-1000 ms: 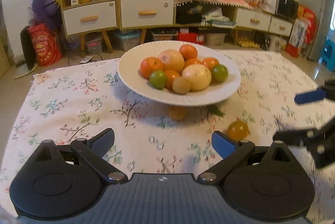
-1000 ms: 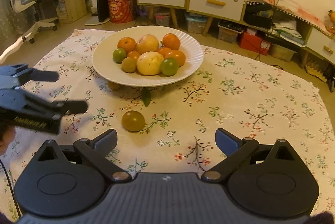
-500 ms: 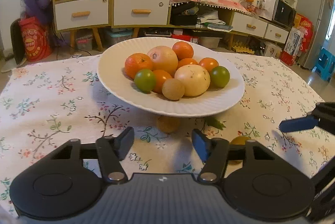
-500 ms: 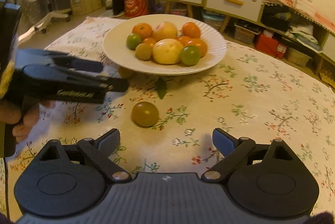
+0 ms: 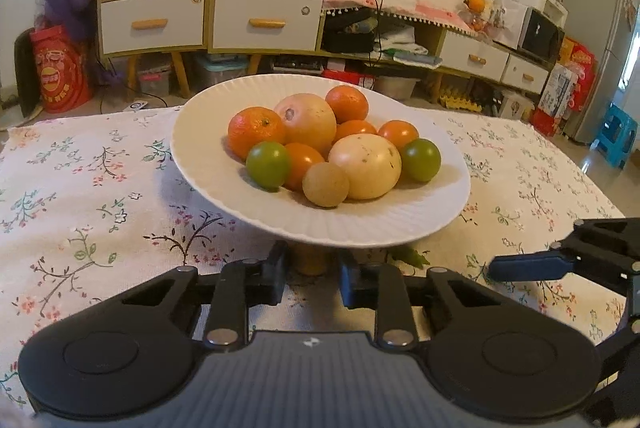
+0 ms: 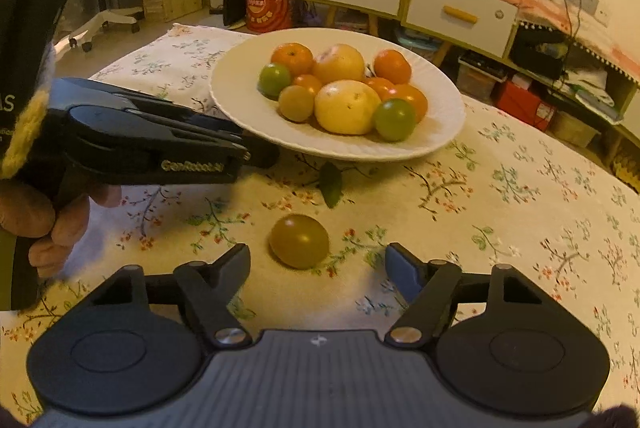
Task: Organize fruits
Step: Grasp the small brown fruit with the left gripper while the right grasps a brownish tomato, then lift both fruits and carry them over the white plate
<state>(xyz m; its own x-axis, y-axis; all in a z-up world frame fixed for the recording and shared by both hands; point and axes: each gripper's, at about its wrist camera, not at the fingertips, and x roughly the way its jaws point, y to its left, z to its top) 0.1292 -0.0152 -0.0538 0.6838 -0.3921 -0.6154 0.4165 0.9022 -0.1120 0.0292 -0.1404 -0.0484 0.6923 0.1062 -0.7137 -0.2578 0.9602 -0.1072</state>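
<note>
Two tools over floral tablecloth (image 6: 520, 187): left tool (image 5: 310, 274) grasps small fruit (image 5: 310, 262), right tool (image 6: 318, 264) released.

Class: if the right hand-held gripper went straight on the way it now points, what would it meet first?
Most likely the olive-brown fruit lying loose on the tablecloth, just ahead of the right hand-held gripper between its open fingers, though depth is uncertain.

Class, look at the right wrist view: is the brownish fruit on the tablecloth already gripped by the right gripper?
No: the fruit lies free ahead of the open right gripper.
</note>
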